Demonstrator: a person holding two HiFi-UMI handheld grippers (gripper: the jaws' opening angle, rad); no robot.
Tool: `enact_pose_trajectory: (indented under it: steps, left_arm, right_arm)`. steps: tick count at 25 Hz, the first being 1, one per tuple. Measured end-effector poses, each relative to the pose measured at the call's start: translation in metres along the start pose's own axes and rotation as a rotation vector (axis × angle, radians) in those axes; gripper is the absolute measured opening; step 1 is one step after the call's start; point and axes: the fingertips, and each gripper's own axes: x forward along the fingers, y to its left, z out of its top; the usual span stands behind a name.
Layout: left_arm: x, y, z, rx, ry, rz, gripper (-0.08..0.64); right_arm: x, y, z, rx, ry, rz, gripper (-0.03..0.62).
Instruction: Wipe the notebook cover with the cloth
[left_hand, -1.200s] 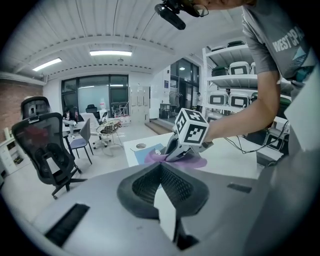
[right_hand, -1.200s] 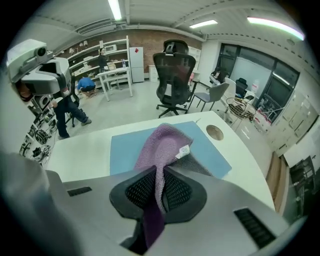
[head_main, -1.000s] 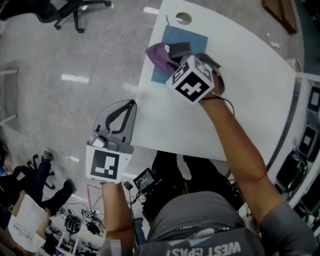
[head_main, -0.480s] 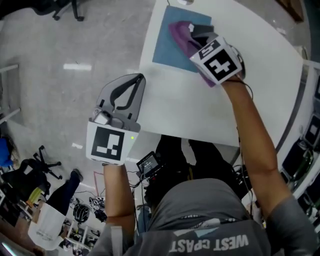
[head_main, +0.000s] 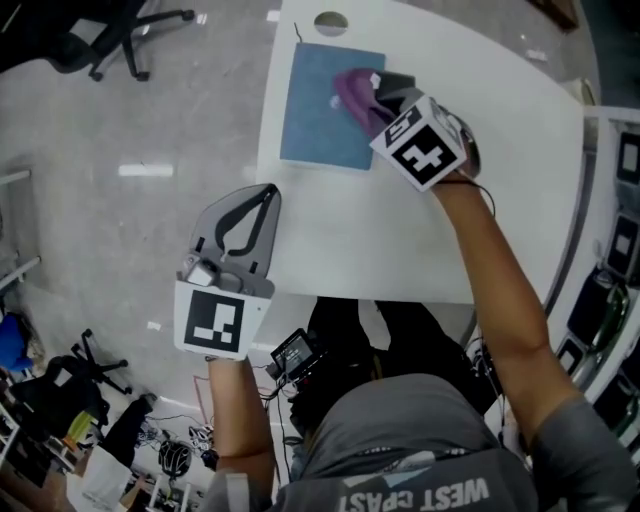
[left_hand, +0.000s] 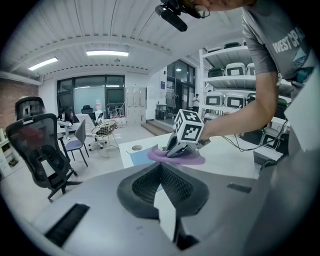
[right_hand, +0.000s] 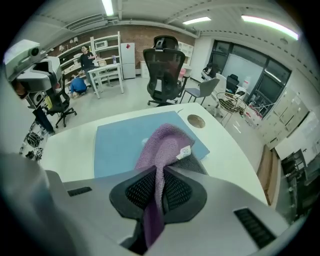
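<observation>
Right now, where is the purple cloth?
In the head view the purple cloth rests on the right side of the blue notebook, pinched in the right tool.

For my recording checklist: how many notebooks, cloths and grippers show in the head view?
blue notebook: 1
purple cloth: 1
grippers: 2 (left gripper, right gripper)
Total: 4
</observation>
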Motion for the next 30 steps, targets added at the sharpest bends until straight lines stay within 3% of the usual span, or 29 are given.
enact_pose_trajectory:
  steps: [9, 12, 16, 23, 30]
  left_arm:
    - [-0.038, 0.016, -0.033, -0.077, 0.027, 0.078, 0.003]
    - [-0.041, 0.019, -0.039, -0.081, 0.035, 0.082, 0.003]
    - [-0.037, 0.022, -0.035, -0.068, 0.031, 0.072, 0.003]
    - [-0.009, 0.014, -0.013, -0.019, 0.016, 0.006, 0.003]
    - [0.013, 0.004, 0.0, 0.004, 0.014, -0.035, 0.003]
  right_arm:
    - [0.029, 0.049, 0.09, -0.132, -0.088, 0.057, 0.055]
    - [0.035, 0.055, 0.102, -0.135, -0.109, 0.071, 0.055]
    - [0.033, 0.045, 0.088, -0.06, -0.105, 0.072, 0.055]
    - [0.013, -0.006, 0.027, 0.076, -0.053, 0.001, 0.055]
    - [0.008, -0.021, 0.018, 0.06, -0.049, -0.002, 0.055]
